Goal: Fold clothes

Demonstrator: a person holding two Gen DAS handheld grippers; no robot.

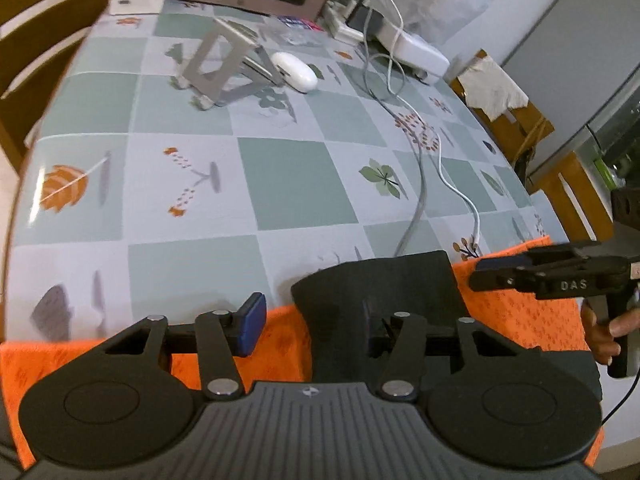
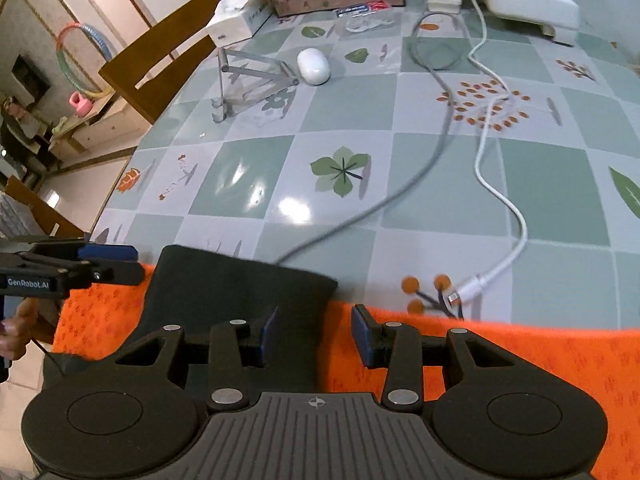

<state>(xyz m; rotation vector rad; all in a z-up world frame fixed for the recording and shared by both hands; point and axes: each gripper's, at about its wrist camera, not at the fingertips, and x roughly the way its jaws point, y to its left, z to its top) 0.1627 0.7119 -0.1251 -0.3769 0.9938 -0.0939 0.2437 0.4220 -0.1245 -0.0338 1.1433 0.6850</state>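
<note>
An orange cloth point(image 1: 520, 312) point(image 2: 520, 352) lies along the near edge of the table. A dark, flat garment point(image 1: 380, 280) point(image 2: 240, 280) rests across it and reaches onto the tablecloth. My left gripper point(image 1: 314, 328) is open just above the orange cloth, its right finger over the dark garment's near part. My right gripper point(image 2: 316, 334) is open too, with its left finger at the garment's right edge and its right finger over the orange cloth. Each gripper shows side-on in the other view: the right gripper point(image 1: 480, 276) and the left gripper point(image 2: 136, 264). Neither holds anything.
On the checkered tablecloth point(image 1: 292, 184) lie a grey cable point(image 2: 436, 152) and a white cable point(image 2: 500, 196) close behind the cloths. Farther back stand a metal stand point(image 1: 216, 68), a white mouse point(image 1: 294, 70), a tissue box point(image 2: 236, 20) and a white adapter point(image 2: 528, 0). Wooden chairs point(image 2: 160, 56) flank the table.
</note>
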